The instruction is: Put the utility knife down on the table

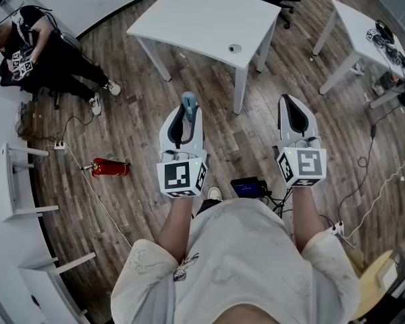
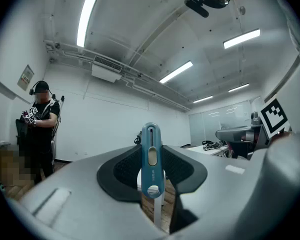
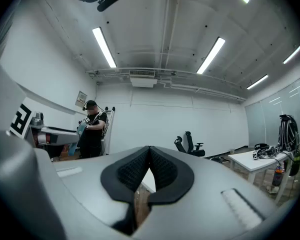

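Note:
A teal utility knife (image 2: 152, 159) stands upright between the black pads of my left gripper (image 2: 152, 171), which is shut on it. In the head view the knife (image 1: 188, 104) pokes out past the left gripper (image 1: 183, 123), held over the wooden floor short of the white table (image 1: 202, 20). My right gripper (image 1: 295, 117) hangs level beside it, also over the floor. In the right gripper view its jaws (image 3: 149, 171) meet at the tips with nothing between them.
A small round object (image 1: 235, 48) lies near the white table's front edge. A second white table (image 1: 364, 32) stands at the right with gear on it. A red fire extinguisher (image 1: 109, 167) and cables lie on the floor. A person (image 1: 34, 52) sits at the far left.

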### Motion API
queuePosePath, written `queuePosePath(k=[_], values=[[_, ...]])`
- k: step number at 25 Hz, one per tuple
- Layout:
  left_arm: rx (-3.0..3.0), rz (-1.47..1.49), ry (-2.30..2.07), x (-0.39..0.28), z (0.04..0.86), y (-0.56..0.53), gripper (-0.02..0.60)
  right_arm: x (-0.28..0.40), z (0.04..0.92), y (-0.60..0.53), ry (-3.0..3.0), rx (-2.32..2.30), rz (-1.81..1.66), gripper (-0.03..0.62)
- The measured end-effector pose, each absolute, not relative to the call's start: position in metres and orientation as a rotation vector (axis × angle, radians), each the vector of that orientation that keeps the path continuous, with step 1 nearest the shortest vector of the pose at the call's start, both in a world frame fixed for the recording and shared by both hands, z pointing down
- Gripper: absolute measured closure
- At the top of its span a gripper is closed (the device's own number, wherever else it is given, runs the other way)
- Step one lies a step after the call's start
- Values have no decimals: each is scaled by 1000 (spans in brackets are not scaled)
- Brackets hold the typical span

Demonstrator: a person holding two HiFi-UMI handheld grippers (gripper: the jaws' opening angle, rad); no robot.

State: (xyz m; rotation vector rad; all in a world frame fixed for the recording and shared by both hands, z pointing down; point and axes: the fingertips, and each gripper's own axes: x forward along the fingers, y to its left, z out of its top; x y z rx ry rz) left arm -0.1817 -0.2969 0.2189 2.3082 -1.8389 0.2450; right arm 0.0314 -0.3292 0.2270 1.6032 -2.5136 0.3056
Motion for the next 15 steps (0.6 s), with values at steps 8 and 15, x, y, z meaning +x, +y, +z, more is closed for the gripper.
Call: queuePosePath(k=[8,15], values=[[2303,212,-1831,-176,244,-293,439,35,251,-324,-2514,1593,287,589],[2311,187,-1818,-165,290,-272,439,41,296,-301,-2509,1599,269,589]])
